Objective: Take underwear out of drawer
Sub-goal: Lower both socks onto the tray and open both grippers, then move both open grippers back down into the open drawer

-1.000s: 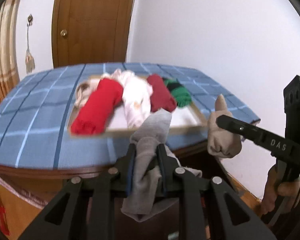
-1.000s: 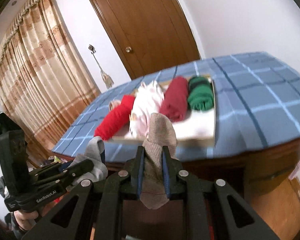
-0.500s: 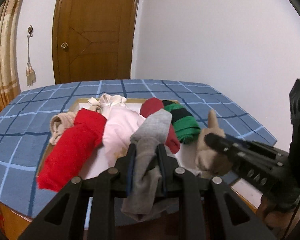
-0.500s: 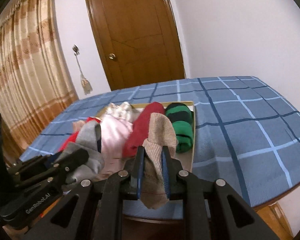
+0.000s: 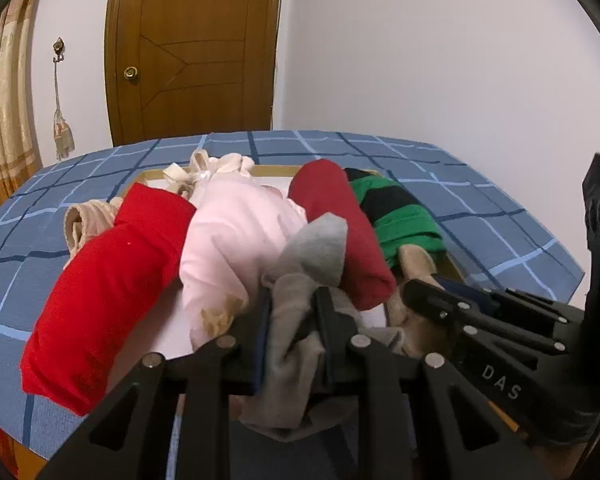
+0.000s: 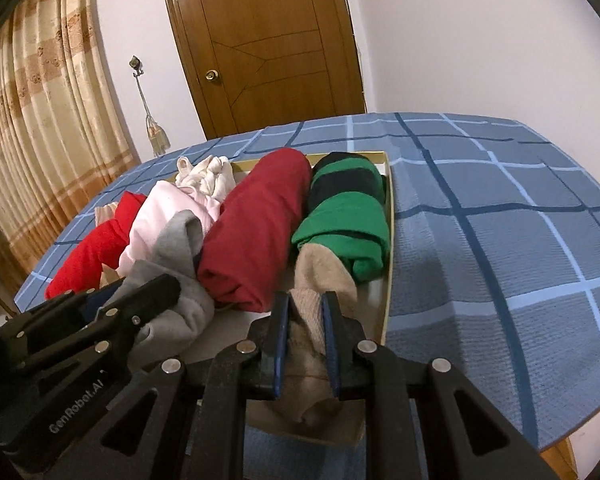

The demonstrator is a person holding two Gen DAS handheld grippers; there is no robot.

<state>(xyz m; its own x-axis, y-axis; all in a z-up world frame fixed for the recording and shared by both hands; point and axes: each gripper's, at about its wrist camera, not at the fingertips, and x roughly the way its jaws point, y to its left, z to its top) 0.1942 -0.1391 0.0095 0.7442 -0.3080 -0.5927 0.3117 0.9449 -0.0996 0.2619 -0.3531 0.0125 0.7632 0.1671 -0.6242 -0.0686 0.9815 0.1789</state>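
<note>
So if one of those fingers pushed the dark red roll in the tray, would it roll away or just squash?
The dark red roll would probably squash and sag rather than roll: it looks like soft folded cloth. It is wedged between the green striped roll and the pink bundle, so it likely shifts little. Lifted by one end, it may unroll and hang limp.

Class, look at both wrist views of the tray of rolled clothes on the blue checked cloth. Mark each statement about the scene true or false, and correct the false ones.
1. The left tongs grip a grey cloth. True.
2. The right tongs are empty. False: a beige cloth sits pinched between them.
3. The green and black roll lies at the tray's right edge, beside the dark red roll. True.
4. The wooden door stands open. False: it is shut.
5. The bright red roll lies on the floor. False: it rests at the tray's left side.
</note>
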